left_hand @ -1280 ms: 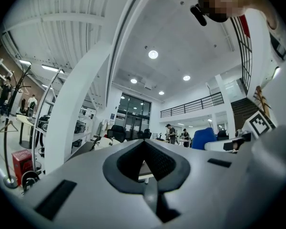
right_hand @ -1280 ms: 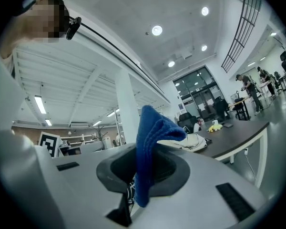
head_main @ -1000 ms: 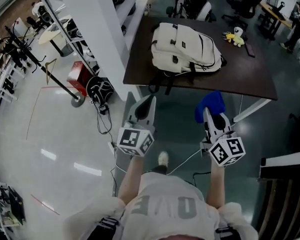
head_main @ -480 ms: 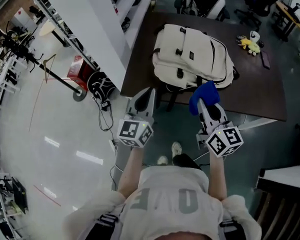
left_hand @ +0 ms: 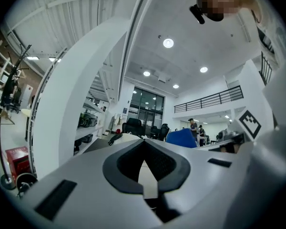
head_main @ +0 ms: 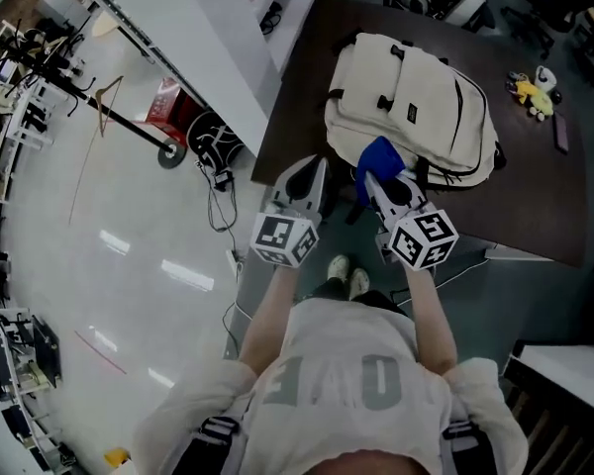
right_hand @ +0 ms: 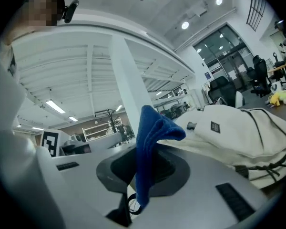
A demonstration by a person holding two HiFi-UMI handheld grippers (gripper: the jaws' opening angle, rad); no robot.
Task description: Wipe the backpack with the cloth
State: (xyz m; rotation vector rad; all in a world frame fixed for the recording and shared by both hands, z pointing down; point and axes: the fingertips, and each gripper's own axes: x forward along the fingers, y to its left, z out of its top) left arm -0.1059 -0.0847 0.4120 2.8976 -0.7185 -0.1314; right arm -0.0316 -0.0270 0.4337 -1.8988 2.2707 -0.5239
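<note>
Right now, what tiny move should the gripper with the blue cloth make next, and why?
Probably ease the right gripper forward and down so the cloth presses on the backpack. Its jaws are shut on the cloth, which hangs by the backpack's near edge, and I can't tell that it touches yet.

A cream backpack (head_main: 416, 97) with black zips and straps lies flat on the dark desk (head_main: 297, 117), close to the desk's near left corner. The blue cloth (head_main: 378, 156), folded, stands up pinched in the right gripper (head_main: 374, 179) over the desk's near edge, its tip drooping.
</note>
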